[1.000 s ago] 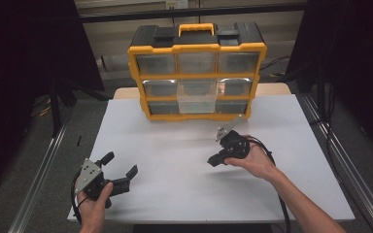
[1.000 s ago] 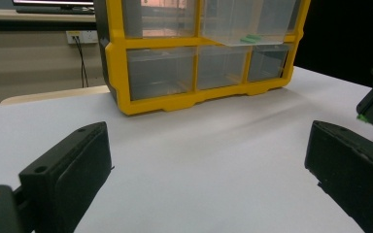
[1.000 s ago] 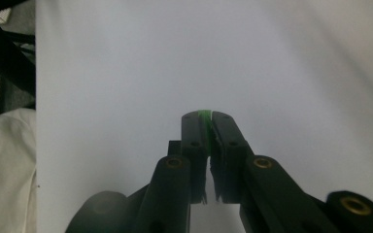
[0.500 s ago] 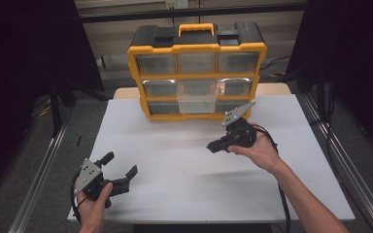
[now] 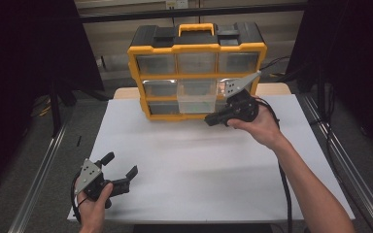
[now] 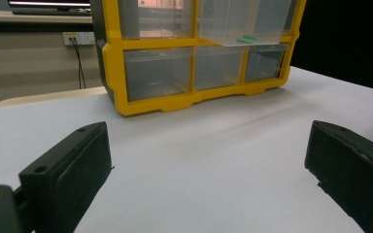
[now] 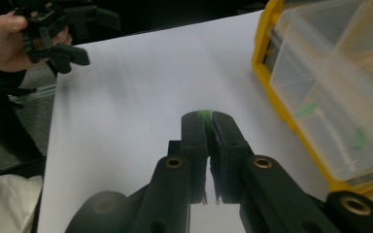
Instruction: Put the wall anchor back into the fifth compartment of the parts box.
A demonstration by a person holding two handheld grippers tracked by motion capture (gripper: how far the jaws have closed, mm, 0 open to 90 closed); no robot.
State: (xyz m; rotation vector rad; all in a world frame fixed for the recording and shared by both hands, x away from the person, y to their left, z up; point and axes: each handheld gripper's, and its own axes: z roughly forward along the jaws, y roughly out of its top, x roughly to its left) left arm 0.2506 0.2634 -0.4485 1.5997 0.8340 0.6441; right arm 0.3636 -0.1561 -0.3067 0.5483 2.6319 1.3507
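A yellow and black organiser (image 5: 196,48) with clear drawers stands at the back of the white table (image 5: 194,160). Its middle drawer (image 5: 196,102) is pulled out; in the right gripper view this drawer (image 7: 330,111) holds small green pieces (image 7: 306,109). My right gripper (image 5: 210,119) hangs just in front of the organiser's lower right, beside the drawer. Its jaws are shut on a small green piece (image 7: 205,114) that peeks out at the tips. My left gripper (image 5: 121,165) rests near the front left corner, open, with nothing between its fingers (image 6: 68,170).
The organiser (image 6: 194,53) has three rows of drawers, all but one pushed in. Metal rails (image 5: 43,165) run along both sides of the table. A cable (image 5: 284,179) trails from the right gripper along the forearm. The left hand and its gripper (image 7: 53,29) appear far off in the right gripper view.
My right gripper has risen from the table's middle and moved back and right, close to the organiser's open drawer. The left gripper has stayed put.
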